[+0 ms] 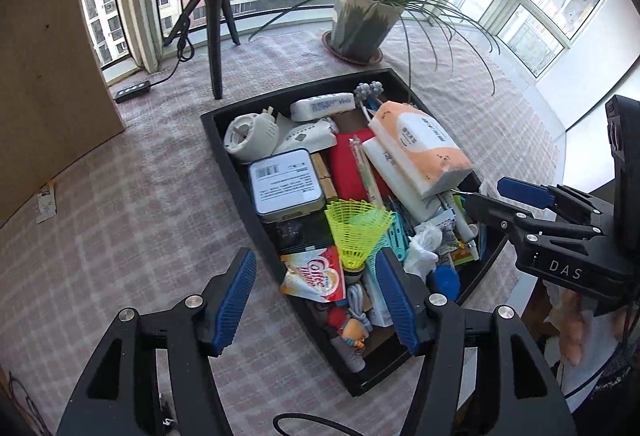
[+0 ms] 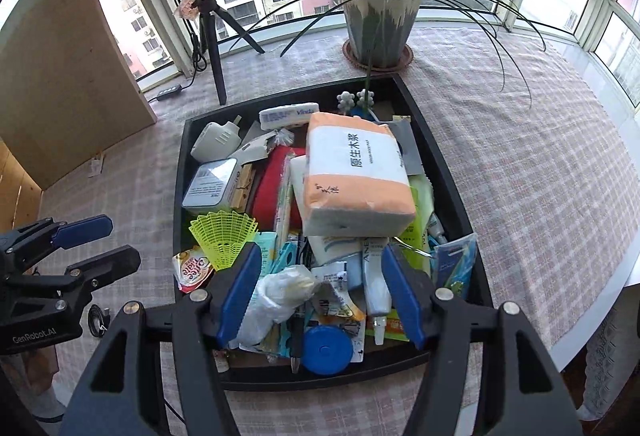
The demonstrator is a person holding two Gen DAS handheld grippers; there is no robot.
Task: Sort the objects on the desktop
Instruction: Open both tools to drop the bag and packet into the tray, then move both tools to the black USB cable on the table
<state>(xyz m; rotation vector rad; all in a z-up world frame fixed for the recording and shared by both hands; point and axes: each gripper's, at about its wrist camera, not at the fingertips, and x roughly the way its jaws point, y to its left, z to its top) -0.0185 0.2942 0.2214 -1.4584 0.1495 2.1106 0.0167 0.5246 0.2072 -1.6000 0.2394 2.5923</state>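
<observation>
**Q:** Where do your claws stand over the table?

**A:** My left claw [image 1: 316,300] hangs released above the 6 o'clock end of the black tray [image 1: 240,171], nothing pressed between its blue pads [image 1: 236,300]. My right claw [image 2: 320,292] is likewise released, poised over the tray's [image 2: 452,175] near edge with only loose clutter showing through the gap. Each claw shows in the other's camera: the right one [image 1: 516,203] at 3 o'clock, the left one [image 2: 92,244] at 9 o'clock.

**Q:** And the objects to be sorted?

**A:** All heaped inside the tray on the checked tablecloth [image 1: 140,195]. An orange-and-white tissue pack [image 2: 356,179] rides on top, toward 12 o'clock from my right claw. A yellow-green shuttlecock [image 1: 356,232] lies just beyond my left claw, beside a white-lidded tin [image 1: 286,181] at 11 o'clock. A coffee sachet [image 1: 316,274] sits between the left pads in view, lower down. A blue round lid [image 2: 326,352] rests at the tray's near rim, and a crumpled plastic bag [image 2: 280,296] lies beside the right claw's left pad.

**Q:** Beyond the tray?

**A:** A potted plant [image 2: 380,23] at 12 o'clock, and a ring light's tripod [image 1: 218,31] at 11 o'clock.
</observation>
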